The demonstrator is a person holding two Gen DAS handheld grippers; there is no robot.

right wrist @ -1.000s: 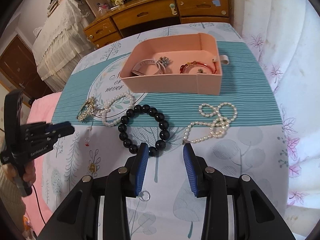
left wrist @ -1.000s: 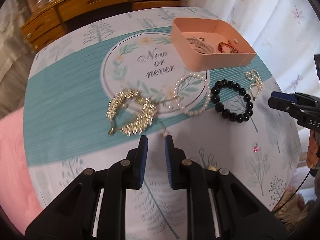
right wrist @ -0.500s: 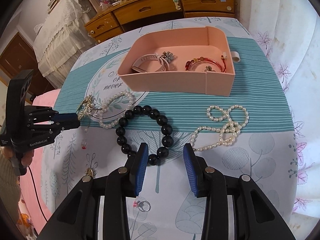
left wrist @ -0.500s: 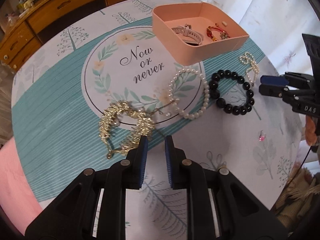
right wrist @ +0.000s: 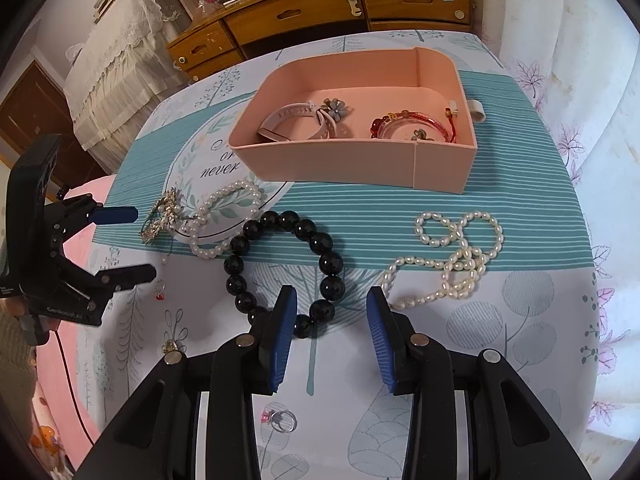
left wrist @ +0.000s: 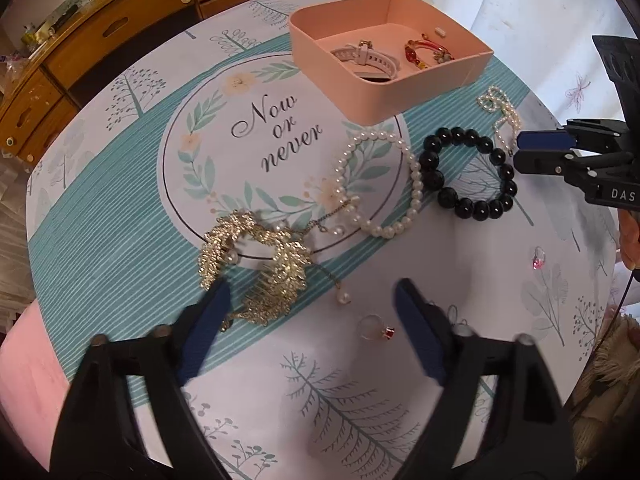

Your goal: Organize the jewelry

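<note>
A pink box [left wrist: 384, 92] [right wrist: 360, 156] on the table holds a pale watch [right wrist: 296, 120] and a red bracelet [right wrist: 412, 128]. In front of it lie a gold leaf hair comb [left wrist: 256, 264], a pearl bracelet [left wrist: 380, 184], a black bead bracelet [left wrist: 466, 172] [right wrist: 284, 264] and a long pearl strand [right wrist: 452, 256]. My left gripper [left wrist: 310, 300] is open wide, its left finger beside the gold comb, a small ring [left wrist: 376, 330] between its fingers. My right gripper [right wrist: 332, 304] is open and empty, at the black bracelet's near edge.
A pink-stone ring [left wrist: 538, 260] lies near the right table edge and another ring [right wrist: 280, 420] under my right gripper. A small gold piece [right wrist: 172, 346] lies at the left. A wooden dresser [right wrist: 320, 12] stands behind the table. A pink cloth [left wrist: 24, 360] lies at the left.
My left gripper has opened wide and moved closer over the gold comb and the small ring. My right gripper has moved forward to the black bead bracelet, still open.
</note>
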